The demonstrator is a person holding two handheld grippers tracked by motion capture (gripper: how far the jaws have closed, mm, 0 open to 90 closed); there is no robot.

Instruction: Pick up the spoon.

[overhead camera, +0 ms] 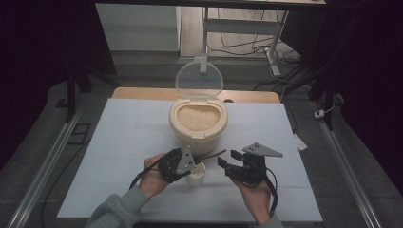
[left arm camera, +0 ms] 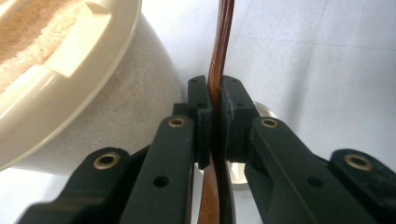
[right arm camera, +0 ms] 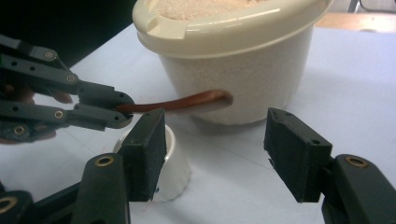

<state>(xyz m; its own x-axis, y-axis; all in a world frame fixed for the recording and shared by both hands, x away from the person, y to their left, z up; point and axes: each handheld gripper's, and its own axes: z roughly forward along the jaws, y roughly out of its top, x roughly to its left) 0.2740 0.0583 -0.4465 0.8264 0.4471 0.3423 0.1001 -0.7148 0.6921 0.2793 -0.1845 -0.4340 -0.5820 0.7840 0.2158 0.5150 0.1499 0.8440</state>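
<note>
Over cup (overhead camera: 196, 174): left gripper (overhead camera: 196, 160) level, clamping spoon (overhead camera: 215, 155).

**Left tool clamped, right tool spread**

The left hand (overhead camera: 151, 179) comes in from the bottom of the high view, grey sleeve (overhead camera: 119, 209) on its forearm, and holds the left tool (overhead camera: 192, 164) low over the bench, aimed to the right. Its jaws are pressed together on a thin brown spoon handle (left arm camera: 219, 56). The right hand (overhead camera: 256, 192) holds the right tool (overhead camera: 227, 159) just beside it, aimed left and forward, jaws standing well apart with nothing between them.
</note>
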